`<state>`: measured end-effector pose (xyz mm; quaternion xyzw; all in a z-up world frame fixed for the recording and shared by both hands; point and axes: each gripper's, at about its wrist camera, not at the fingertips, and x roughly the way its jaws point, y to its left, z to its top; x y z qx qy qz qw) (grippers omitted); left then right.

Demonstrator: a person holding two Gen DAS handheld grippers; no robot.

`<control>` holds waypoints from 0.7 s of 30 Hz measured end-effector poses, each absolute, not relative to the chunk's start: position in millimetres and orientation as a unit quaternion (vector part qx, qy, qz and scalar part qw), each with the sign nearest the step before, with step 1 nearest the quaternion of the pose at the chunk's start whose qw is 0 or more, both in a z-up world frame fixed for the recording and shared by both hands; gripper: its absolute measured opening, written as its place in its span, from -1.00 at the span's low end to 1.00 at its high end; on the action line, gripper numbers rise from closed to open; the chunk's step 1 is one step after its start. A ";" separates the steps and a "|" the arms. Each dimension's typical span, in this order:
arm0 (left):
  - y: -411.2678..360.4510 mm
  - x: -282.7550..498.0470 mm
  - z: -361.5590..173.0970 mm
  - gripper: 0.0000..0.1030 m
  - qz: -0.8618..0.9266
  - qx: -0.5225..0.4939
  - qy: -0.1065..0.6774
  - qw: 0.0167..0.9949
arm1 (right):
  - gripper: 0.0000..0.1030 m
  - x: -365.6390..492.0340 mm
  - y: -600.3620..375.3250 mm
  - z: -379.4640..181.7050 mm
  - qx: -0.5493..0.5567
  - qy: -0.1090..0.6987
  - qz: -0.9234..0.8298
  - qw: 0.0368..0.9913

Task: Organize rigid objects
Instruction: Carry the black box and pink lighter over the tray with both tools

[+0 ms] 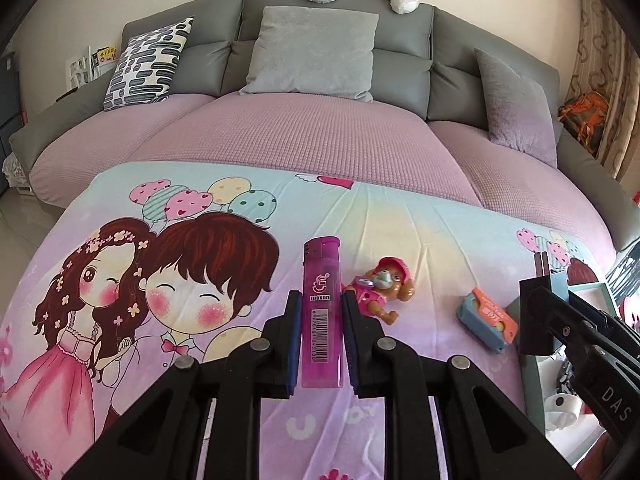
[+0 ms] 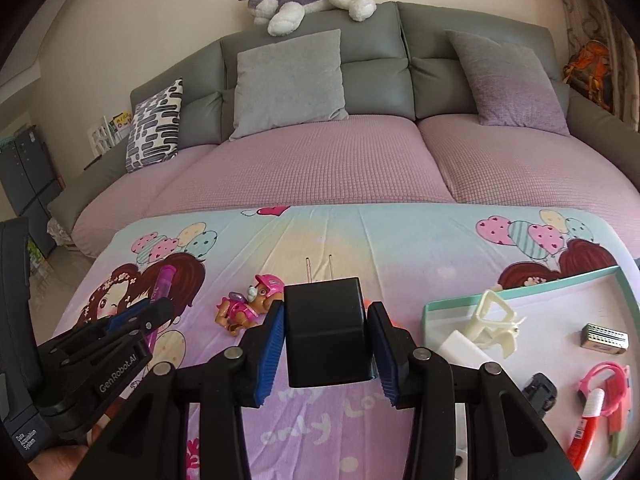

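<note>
My left gripper (image 1: 321, 296) is shut on a translucent purple lighter (image 1: 322, 308), which stands upright between the blue pads, lifted off the cartoon-print cloth (image 1: 200, 360). My right gripper (image 2: 325, 308) is shut on a black plug charger (image 2: 326, 332) with its two prongs pointing away from me, also held above the cloth. In the right wrist view the left gripper (image 2: 156, 312) and the lighter (image 2: 164, 280) show at the left. In the left wrist view the charger (image 1: 548, 280) shows at the right.
A pink pup figure (image 1: 384, 288) (image 2: 250, 304) and a small blue and orange item (image 1: 486, 320) lie on the cloth between the grippers. A teal-rimmed tray (image 2: 520, 284) at the right holds several small things. A grey sofa (image 2: 320, 172) stands behind.
</note>
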<state>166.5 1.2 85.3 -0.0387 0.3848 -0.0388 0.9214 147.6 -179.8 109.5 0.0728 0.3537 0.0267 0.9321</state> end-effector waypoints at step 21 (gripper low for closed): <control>-146.6 124.1 110.2 -0.61 -0.190 0.021 0.368 0.910 | -0.14 94.6 -326.4 96.8 0.154 0.376 -0.140 0.903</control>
